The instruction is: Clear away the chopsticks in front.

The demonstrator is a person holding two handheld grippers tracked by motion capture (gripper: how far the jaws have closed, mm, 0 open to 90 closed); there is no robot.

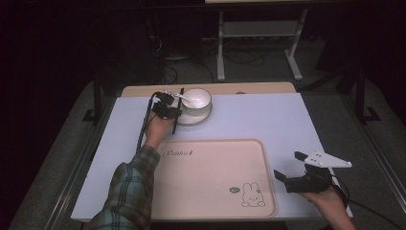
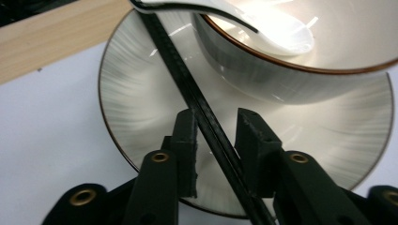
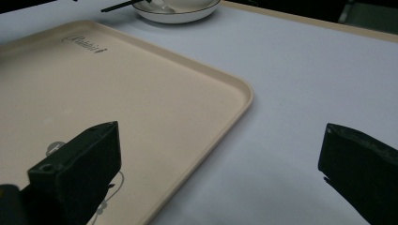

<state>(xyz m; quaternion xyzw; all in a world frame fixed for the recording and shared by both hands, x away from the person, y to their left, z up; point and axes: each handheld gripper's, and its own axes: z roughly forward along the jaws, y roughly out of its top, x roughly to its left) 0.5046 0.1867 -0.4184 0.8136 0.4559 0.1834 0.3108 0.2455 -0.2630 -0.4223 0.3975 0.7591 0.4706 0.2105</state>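
A pair of black chopsticks (image 1: 178, 111) lies slantwise across the rim of a white plate (image 1: 190, 121) at the table's far side. On the plate stands a white bowl (image 1: 198, 100) with a white spoon (image 1: 184, 97) in it. My left gripper (image 1: 170, 108) is over the plate's left part. In the left gripper view the chopsticks (image 2: 187, 79) run between the jaws of my left gripper (image 2: 216, 117); they brush the left pad, and a gap shows at the right pad. My right gripper (image 1: 288, 165) stands open and empty near the front right, beside the tray.
A beige tray (image 1: 210, 167) with a rabbit print lies at the front middle of the white tabletop. In the right gripper view its corner (image 3: 244, 93) is just left of my right gripper (image 3: 220, 136). A wooden strip (image 1: 249, 88) edges the table's far side.
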